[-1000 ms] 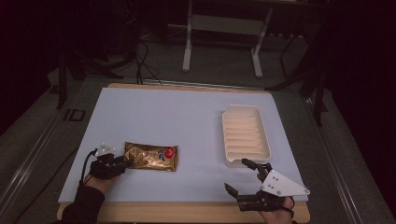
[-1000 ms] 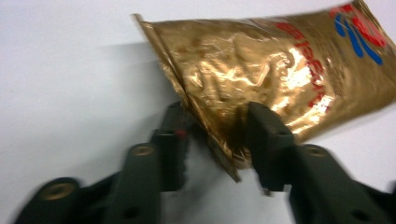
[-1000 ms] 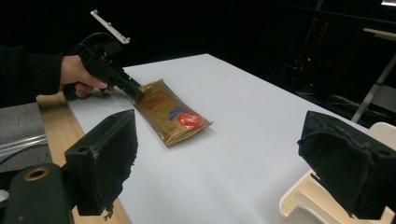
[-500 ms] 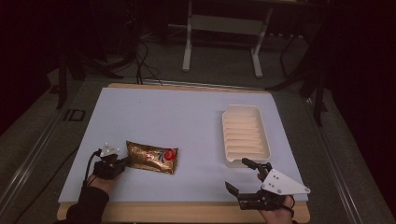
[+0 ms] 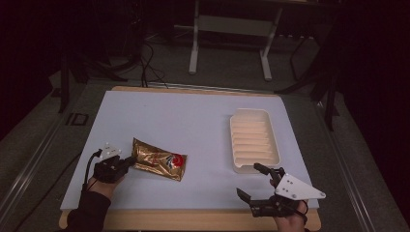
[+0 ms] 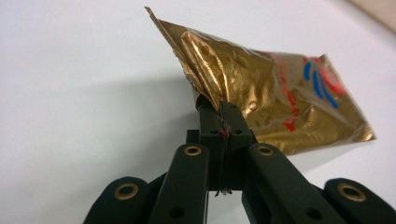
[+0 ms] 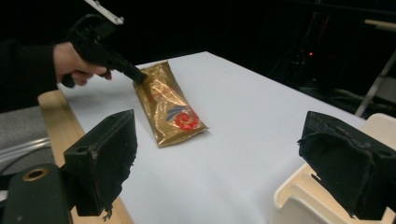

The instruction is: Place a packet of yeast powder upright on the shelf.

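So far my left gripper (image 5: pixel 126 163) pinches the crinkled gold foil pouch (image 5: pixel 158 159) lower left; my right gripper (image 5: pixel 261 182), wide open and empty, waits beside the ribbed cream plastic tray (image 5: pixel 254 140).

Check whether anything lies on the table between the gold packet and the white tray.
Nothing visible does. The left gripper is shut on the gold packet, and only bare white table surface lies between it and the white tray. The right gripper sits open below the tray.
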{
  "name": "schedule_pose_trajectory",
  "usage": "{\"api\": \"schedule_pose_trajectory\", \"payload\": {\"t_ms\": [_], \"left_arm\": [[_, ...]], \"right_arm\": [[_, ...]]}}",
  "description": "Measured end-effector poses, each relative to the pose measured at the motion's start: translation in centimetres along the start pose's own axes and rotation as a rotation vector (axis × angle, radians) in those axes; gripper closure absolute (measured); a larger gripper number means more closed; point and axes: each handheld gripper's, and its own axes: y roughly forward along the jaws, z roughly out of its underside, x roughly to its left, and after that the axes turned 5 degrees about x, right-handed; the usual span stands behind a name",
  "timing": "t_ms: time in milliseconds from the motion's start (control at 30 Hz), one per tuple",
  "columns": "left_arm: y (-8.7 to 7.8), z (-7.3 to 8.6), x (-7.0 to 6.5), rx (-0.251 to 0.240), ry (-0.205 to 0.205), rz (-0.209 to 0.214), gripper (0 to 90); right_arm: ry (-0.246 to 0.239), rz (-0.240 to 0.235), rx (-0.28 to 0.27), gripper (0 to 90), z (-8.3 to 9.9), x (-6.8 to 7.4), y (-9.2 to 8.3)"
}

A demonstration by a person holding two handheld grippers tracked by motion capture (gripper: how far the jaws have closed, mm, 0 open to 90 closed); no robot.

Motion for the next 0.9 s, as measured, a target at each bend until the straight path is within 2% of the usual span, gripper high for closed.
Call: {"api": "schedule_pose_trajectory", "payload": {"t_ms": [100,200,267,367,433,500,533,567,633,733,800,867,900], "left_arm": [[-0.7,-0.5,-0.4,-0.024,0.02,-0.002,90.0],[-1.2,-1.0,-0.9,-0.043,0.06,-0.014,90.0],[-1.5,-1.2,-1.1,-0.046,0.075,-0.014,90.0],[-1.8,-1.6,-1.4,-0.062,0.09,-0.006,90.0],[-2.1,-2.0,-1.7,-0.07,0.104,-0.002,90.0],[-2.3,-2.4,-2.1,-0.064,0.136,-0.01,90.0],[-2.3,-2.4,-2.1,-0.064,0.136,-0.01,90.0],[-2.6,-2.7,-2.5,-0.064,0.167,-0.013,90.0],[-2.8,-3.1,-2.9,-0.07,0.192,-0.014,90.0],[-3.0,-3.6,-3.4,-0.095,0.227,0.0,90.0],[-3.2,-4.0,-3.9,-0.104,0.26,0.018,90.0],[-3.4,-4.3,-4.3,-0.108,0.292,0.021,90.0],[-3.4,-4.3,-4.3,-0.108,0.292,0.021,90.0]], "right_arm": [[-0.043,-0.01,-0.014,13.4,0.0,0.1,0.1],[-0.071,0.018,-0.007,13.6,-0.1,0.2,0.2],[-0.063,0.04,-0.017,14.7,-0.1,0.1,0.1],[-0.033,0.035,-0.016,16.5,-0.2,-0.1,-0.2],[-0.019,0.028,0.006,16.5,-0.3,-0.1,-0.2],[-0.003,0.013,0.026,16.9,-0.3,-0.1,-0.1],[0.007,0.004,0.035,17.2,-0.3,-0.1,-0.1],[0.011,0.0,0.036,18.2,-0.3,-0.1,0.0],[0.001,-0.003,0.049,18.5,-0.4,0.0,0.0],[-0.001,-0.005,0.042,18.1,-0.6,0.1,0.0],[-0.007,0.013,0.036,13.8,-0.7,0.2,-0.1],[-0.019,0.019,0.032,14.7,-0.8,0.1,-0.1],[-0.019,0.019,0.032,14.7,-0.8,0.1,-0.1]]}}
